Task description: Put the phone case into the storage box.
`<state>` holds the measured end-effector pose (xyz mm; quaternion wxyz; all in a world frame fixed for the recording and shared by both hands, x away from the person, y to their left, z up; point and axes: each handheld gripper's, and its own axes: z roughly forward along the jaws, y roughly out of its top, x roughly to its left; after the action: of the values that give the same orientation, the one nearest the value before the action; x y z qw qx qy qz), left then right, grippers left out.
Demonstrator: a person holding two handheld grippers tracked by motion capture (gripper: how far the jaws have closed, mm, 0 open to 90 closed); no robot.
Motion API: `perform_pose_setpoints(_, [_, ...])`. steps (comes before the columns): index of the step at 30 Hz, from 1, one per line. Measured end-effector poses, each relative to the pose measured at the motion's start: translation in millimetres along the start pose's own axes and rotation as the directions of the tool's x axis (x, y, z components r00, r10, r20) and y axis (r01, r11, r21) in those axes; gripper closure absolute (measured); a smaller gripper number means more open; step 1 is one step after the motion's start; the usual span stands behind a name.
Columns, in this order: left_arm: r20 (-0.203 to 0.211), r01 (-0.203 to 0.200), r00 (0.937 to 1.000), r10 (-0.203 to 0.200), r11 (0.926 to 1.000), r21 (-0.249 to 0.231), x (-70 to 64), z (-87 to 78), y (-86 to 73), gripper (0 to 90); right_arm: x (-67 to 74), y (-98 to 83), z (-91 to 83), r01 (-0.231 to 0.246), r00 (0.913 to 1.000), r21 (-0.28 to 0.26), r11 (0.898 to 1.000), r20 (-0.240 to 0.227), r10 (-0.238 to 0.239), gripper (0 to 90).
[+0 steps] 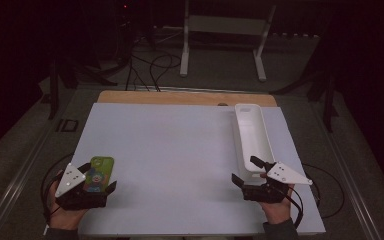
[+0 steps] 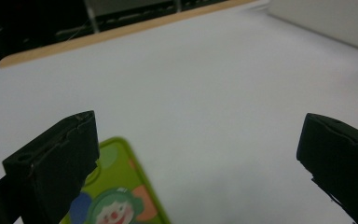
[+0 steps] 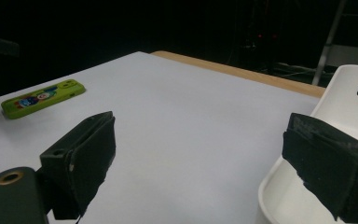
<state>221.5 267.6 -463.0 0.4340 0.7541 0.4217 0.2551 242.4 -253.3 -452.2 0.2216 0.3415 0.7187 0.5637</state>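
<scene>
Left gripper (image 1: 97,186) gapes wide, empty, at tabletop (image 1: 170,150) 7 o'clock corner. Green phone case (image 1: 99,173) lies flat just ahead at its 12, long axis front-to-back, partly between jaws. Right gripper (image 1: 250,172) wide too, empty, beside white tray (image 1: 252,137); left hand nearer case.

Place: a lab-style recording room, dim and dark around the edges.
Work surface: a plain white rectangular board (image 1: 180,165) laid over a light wooden tabletop (image 1: 180,97), lit while the surroundings stay black.
Floor: grey carpet with loose black cables (image 1: 152,67) trailing across it.
Fixtures: a white metal frame stand (image 1: 225,35) behind the table and dark tripod legs (image 1: 62,75) at the sides.
</scene>
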Motion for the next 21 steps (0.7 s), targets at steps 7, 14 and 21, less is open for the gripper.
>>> perform_pose_setpoints(7, [-0.056,0.035,0.9980,-0.031,0.9958,0.085,5.9,4.7,-3.2,0.0,0.1,0.5,-0.1,0.002,1.0000,-0.003,1.000,0.004,-0.002,9.1])
perform_pose_setpoints(14, [-0.136,0.067,0.9897,-0.043,0.9827,0.173,8.9,11.7,-6.2,0.0,0.4,0.8,-0.4,0.002,1.0000,-0.003,1.000,0.004,-0.002,9.1])
perform_pose_setpoints(21, [-0.186,0.131,0.9787,-0.088,0.9625,0.238,16.0,20.0,-12.0,0.0,0.6,0.9,-0.2,0.004,1.0000,-0.002,1.000,0.004,-0.004,9.1])
